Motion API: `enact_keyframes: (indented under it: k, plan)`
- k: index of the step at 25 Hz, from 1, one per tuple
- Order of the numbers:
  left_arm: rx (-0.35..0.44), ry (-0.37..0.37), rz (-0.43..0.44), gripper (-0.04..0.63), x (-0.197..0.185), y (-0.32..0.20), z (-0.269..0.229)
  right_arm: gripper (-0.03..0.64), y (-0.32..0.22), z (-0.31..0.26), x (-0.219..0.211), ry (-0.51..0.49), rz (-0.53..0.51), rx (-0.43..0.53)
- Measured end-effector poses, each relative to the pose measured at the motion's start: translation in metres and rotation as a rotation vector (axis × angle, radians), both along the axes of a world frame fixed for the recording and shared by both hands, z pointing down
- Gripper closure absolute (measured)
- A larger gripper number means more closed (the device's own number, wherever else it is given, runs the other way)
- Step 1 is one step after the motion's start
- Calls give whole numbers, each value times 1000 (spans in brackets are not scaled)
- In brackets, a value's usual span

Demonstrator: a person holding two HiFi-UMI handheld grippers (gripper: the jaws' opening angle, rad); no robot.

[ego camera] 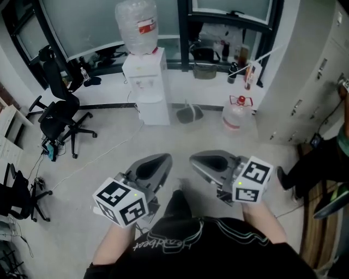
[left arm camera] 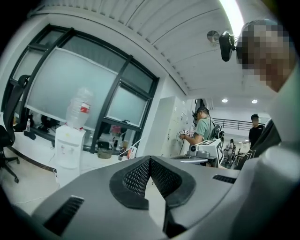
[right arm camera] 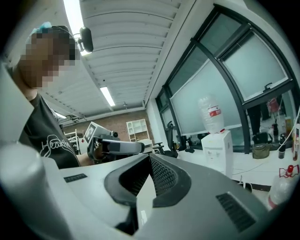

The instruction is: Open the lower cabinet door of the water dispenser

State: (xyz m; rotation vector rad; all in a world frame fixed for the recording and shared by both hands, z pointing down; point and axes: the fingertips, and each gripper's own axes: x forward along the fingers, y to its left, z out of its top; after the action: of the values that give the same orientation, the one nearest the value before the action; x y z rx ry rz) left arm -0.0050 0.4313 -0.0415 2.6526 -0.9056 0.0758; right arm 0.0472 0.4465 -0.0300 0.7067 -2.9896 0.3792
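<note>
The water dispenser (ego camera: 146, 82) stands at the window wall, and its lower cabinet door (ego camera: 154, 111) looks closed and faces the room. Both tools hang close to the person's body, well apart from the dispenser and aimed roughly level at it, probably because the approach has not begun. The left gripper (ego camera: 159, 162) has its jaws together on nothing, and the right gripper (ego camera: 197, 161) is likewise closed and empty. A spare water bottle (ego camera: 235, 115) stands on the floor right of the dispenser.

Black shirt (ego camera: 229, 253), nearest the camera, well apart from water dispenser (ego camera: 147, 82): script print, approx. "Heartbeat". Red label (ego camera: 147, 27) on bottle (ego camera: 136, 16) atop dispenser: unreadable.
</note>
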Motion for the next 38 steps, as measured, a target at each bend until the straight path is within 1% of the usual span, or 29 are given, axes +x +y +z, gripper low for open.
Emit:
enact_keyframes:
  k: [4, 6, 9, 14, 20, 23, 27, 31, 38]
  plan:
    - [-17, 0, 17, 595, 1, -37, 13, 603, -38, 14, -3, 16, 15, -16]
    - [-34, 2, 21, 595, 0, -64, 20, 603, -65, 20, -5, 21, 20, -29]
    - [-66, 11, 26, 595, -5, -115, 31, 603, -115, 27, -10, 25, 34, -56]
    - [-141, 24, 22, 595, -17, -199, 52, 603, -196, 43, -18, 45, 62, -126]
    - [-185, 22, 16, 595, -31, -302, 73, 603, -299, 58, -32, 87, 63, -151]
    - [-197, 14, 17, 595, -35, -343, 87, 603, -343, 70, -35, 105, 71, -158]
    - [-229, -11, 11, 595, -36, -378, 109, 603, -379, 88, -36, 119, 76, -191]
    - [-266, -35, 3, 594, -28, -407, 141, 603, -408, 116, -31, 136, 80, -219]
    - [-351, -83, -58, 594, -19, -450, 229, 603, -455, 203, -25, 144, 57, -310]
